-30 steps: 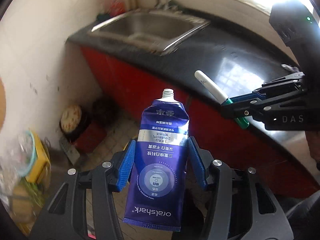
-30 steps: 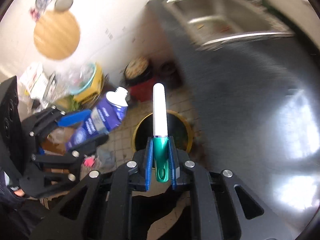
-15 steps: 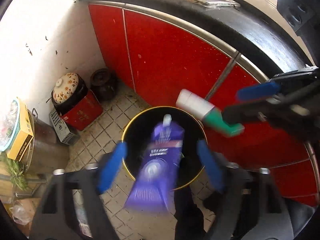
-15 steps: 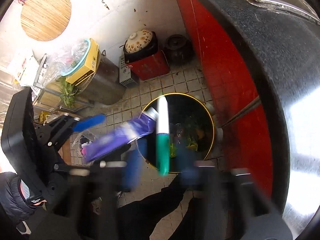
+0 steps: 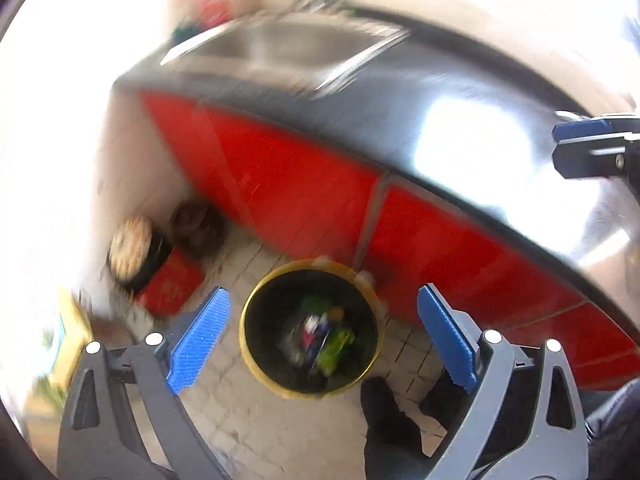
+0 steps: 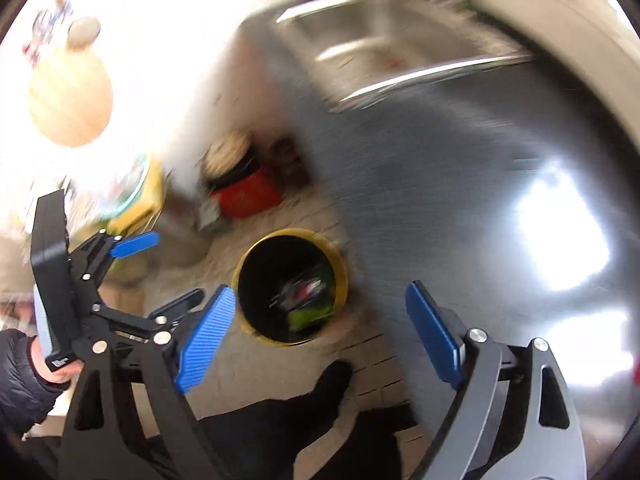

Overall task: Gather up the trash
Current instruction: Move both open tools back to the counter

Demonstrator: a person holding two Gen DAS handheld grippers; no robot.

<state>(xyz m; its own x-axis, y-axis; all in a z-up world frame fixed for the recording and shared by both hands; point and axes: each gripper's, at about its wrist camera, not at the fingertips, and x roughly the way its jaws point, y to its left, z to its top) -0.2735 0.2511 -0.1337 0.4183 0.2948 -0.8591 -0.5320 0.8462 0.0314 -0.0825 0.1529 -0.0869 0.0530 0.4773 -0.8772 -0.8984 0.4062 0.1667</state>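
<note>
Both items have left the tongs since a second ago: the purple toothpaste tube formerly clamped in the left gripper (image 5: 320, 336) and the white-and-green pen formerly in the right gripper (image 6: 320, 336) are no longer held. Each gripper now stands wide open with nothing between its blue pads (image 5: 199, 340).

Directly ahead of and below both sets of tongs sits one round black waste bin with a yellow rim (image 5: 256, 300), on the tiled floor. Mixed trash (image 5: 324, 338) lies inside it; blur prevents telling the tube or pen apart there. Judgement: this deposit is complete, and both grippers are free for further collection.

Count: two grippers, one bin. Beyond the bin, one run of red cabinet fronts (image 5: 280, 184) beneath one dark countertop (image 6: 460, 200), carrying one steel sink (image 6: 384, 44).
</note>
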